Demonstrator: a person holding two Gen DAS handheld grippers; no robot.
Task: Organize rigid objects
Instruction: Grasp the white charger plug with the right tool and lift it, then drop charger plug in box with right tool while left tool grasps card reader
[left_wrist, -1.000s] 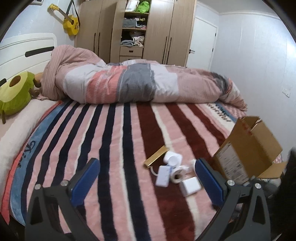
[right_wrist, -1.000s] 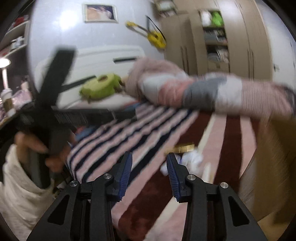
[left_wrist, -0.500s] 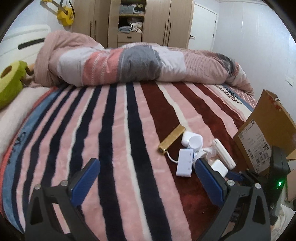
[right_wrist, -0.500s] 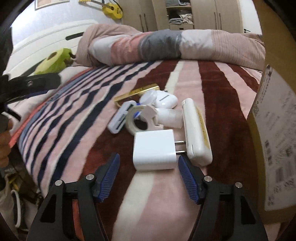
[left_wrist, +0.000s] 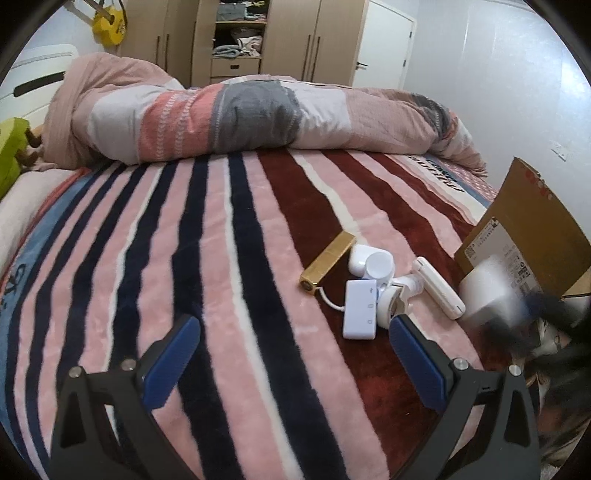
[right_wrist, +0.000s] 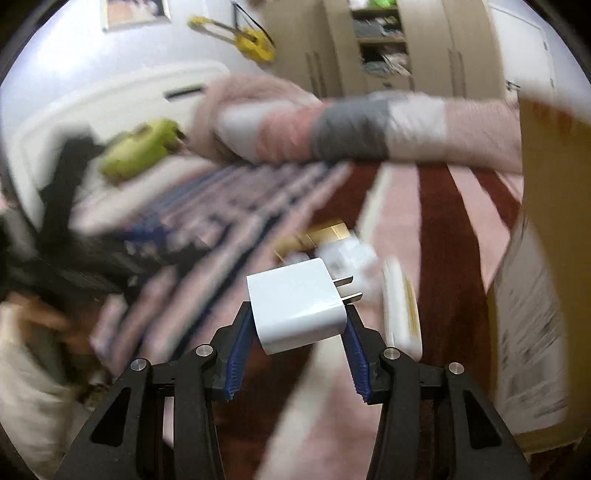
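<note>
While the charger hangs in mid-air, this is how the bed looks from beside it.

Right tool (right_wrist: 297, 334): clenched on the white charger (right_wrist: 295, 304), its blue pads on two opposite sides, prongs pointing toward the box.
Charger: lifted off the blanket (left_wrist: 229, 258), near the box's outer wall; it shows blurred in the left view.
Left tool (left_wrist: 291, 350): released, jaws wide apart, hovering over the blanket with nothing between them.
Box (left_wrist: 535, 236): cardboard, on the bed's right edge, one flap standing up.
Pile left: gold bar (left_wrist: 327, 260), white hub (left_wrist: 360, 308), round white stand (left_wrist: 397, 295), earbud case (left_wrist: 364, 258) and long white stick (left_wrist: 437, 288), bunched together just beside the box.
Stage: likely carrying the charger to the box; five pieces remain.
Risk, slip: the charger's faces are smooth and the pads grip only its lower part, so a quick swing could twist it loose.
Risk, flap: the raised flap could catch the prongs and knock it out.
Risk, edge: the box sits near the bed's edge; a hard drop might tip it.
</note>
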